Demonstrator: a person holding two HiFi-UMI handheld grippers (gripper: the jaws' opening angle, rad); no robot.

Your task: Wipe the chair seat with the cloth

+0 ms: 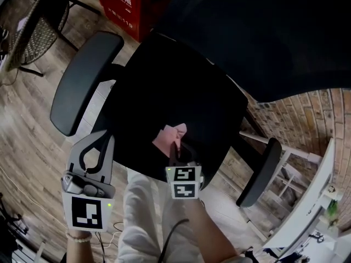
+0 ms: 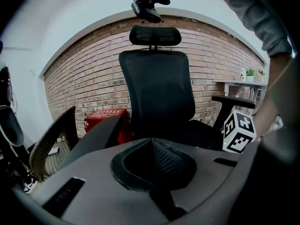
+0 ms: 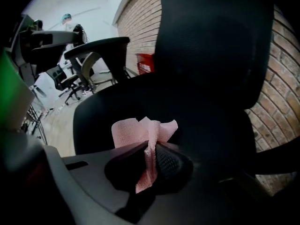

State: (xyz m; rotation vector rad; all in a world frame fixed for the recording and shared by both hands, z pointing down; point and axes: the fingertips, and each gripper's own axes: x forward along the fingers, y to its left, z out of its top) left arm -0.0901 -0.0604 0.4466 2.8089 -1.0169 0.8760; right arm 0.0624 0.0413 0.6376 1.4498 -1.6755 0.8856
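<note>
A black office chair fills the head view, its seat (image 1: 164, 103) in the middle and its mesh backrest (image 1: 258, 32) at the upper right. A pink cloth (image 1: 169, 135) hangs over the seat's near edge, and my right gripper (image 1: 176, 149) is shut on it. The right gripper view shows the pink cloth (image 3: 140, 135) pinched between the closed jaws above the seat (image 3: 197, 116). My left gripper (image 1: 97, 147) is shut with nothing in it, off the seat's near left corner below the left armrest (image 1: 82, 81). Its own view faces the backrest (image 2: 157, 93).
A red box (image 1: 137, 1) stands on the wood floor behind the chair beside a wicker chair (image 1: 33, 26). The right armrest (image 1: 263, 171) sits near a brick wall (image 1: 307, 119) and a white shelf frame (image 1: 307, 201). The person's light trousers (image 1: 142, 218) are below the seat.
</note>
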